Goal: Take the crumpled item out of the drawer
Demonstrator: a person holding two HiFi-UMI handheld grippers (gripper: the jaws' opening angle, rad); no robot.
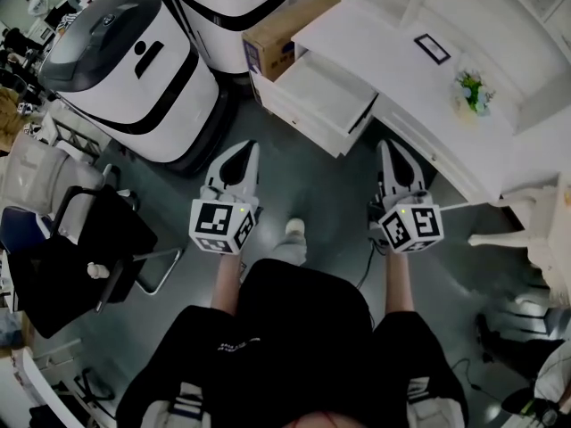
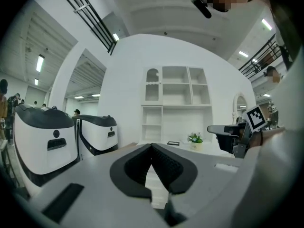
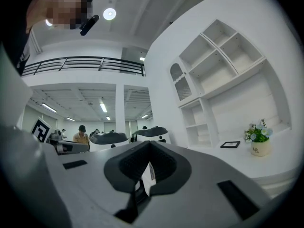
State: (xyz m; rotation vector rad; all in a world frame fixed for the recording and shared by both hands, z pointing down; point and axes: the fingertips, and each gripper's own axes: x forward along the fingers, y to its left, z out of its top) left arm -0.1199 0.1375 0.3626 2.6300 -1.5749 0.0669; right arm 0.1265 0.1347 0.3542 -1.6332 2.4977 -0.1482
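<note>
1. Head view: The person is standing on the grey floor, holding both tools level and aiming them toward the top of the frame. The left gripper (image 1: 250, 150) is sitting left of centre and the right gripper (image 1: 391, 147) right of centre. Each has its jaws pressed together with nothing between them. Above and between them the drawer (image 1: 323, 92) is hanging open from the white desk (image 1: 393, 34), well apart from both tools. Only this view is looking down into it. The inside is reading as plain white, and I cannot make out the crumpled item there. A cardboard box (image 1: 285, 29) is sitting just beside the drawer, and two white machines (image 1: 125, 69) are filling the upper left.

2. Left gripper view: The jaw tips are meeting at lower centre, pinching nothing. This view is showing the tall white shelf unit (image 2: 175, 96) rising behind the desk, which the head view crops. A potted plant (image 2: 194, 138) and a small picture frame (image 2: 173, 143) are standing on the desktop. The right gripper is poking in at the right edge. The jaws are covering the drawer's inside.

3. Right gripper view: The tips are closed together here too, holding nothing. The plant is standing at the lower right, the left gripper is showing at the left edge, and a seated person (image 3: 81, 133) is visible in the hall at lower left. The crumpled item is not discernible.
</note>
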